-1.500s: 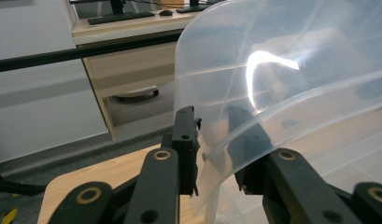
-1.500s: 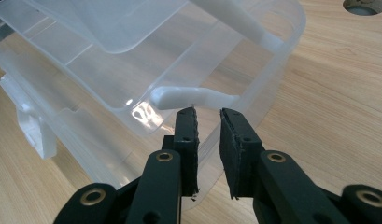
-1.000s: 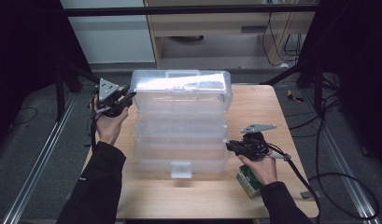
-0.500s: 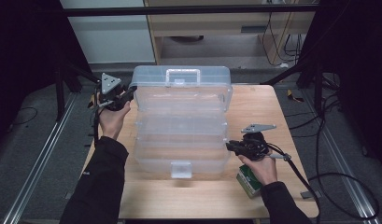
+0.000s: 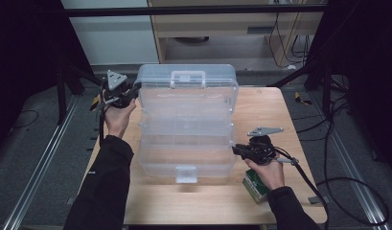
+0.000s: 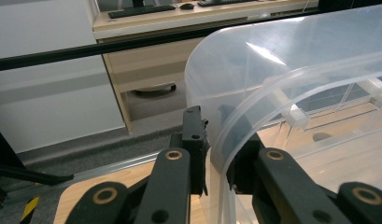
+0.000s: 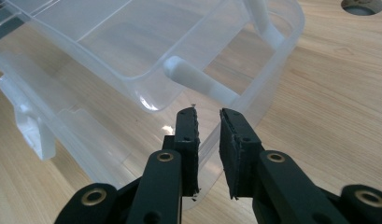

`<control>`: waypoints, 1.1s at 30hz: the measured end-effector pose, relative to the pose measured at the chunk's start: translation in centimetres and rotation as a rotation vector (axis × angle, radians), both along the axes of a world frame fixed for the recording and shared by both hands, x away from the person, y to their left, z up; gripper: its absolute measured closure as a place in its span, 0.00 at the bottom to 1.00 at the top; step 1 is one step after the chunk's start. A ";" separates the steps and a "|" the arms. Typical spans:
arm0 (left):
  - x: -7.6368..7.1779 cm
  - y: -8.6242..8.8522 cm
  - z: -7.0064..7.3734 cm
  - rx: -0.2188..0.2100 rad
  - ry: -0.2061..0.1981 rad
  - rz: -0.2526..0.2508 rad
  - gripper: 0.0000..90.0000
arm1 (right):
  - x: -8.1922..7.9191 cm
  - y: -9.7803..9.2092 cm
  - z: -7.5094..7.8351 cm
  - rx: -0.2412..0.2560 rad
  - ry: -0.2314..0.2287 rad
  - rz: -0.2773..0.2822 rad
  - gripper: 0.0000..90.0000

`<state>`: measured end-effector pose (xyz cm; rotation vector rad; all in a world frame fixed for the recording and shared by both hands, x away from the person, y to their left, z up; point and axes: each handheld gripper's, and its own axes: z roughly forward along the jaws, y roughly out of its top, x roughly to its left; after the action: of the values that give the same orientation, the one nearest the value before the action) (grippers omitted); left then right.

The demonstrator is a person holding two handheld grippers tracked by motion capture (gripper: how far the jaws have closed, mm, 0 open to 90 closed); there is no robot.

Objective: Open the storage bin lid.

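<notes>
1. The clear plastic organizer box (image 5: 186, 127) sits spread open in tiers in the middle of the wooden bench (image 5: 299, 124).
2. The left gripper (image 5: 132, 92) has its jaws closed on the rim of the box's top tier (image 6: 235, 130) at the far left corner.
3. The right gripper (image 5: 236, 150) holds the lower tier's thin edge (image 7: 208, 140) between nearly closed jaws.
4. A green packet (image 5: 255, 184) lies under the right hand (image 5: 268, 173).

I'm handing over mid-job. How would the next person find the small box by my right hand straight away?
Start at the wooden table and the big clear plastic storage case spread open across its middle. Go to the case's near right corner, where the right gripper sits. The small green box lies just behind that hand, near the table's front edge; it is the one coloured, opaque thing beside all that clear plastic.
</notes>
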<state>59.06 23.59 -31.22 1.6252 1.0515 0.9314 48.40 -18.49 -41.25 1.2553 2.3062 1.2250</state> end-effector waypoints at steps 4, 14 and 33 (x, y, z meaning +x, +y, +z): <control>0.2 0.0 0.0 0.002 0.001 -0.001 0.88 | 0.0 -0.1 0.0 -0.008 -0.001 -0.002 0.86; 1.5 -0.2 0.0 -0.009 0.007 0.013 0.90 | 0.0 -0.1 0.0 -0.007 -0.005 0.002 0.86; 3.8 -0.6 -0.3 -0.018 0.024 0.042 0.92 | 0.1 -0.1 0.0 -0.006 0.002 0.004 0.86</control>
<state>62.88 22.97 -31.55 1.6089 1.1117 0.9297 48.47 -18.57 -41.23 1.2508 2.3136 1.2174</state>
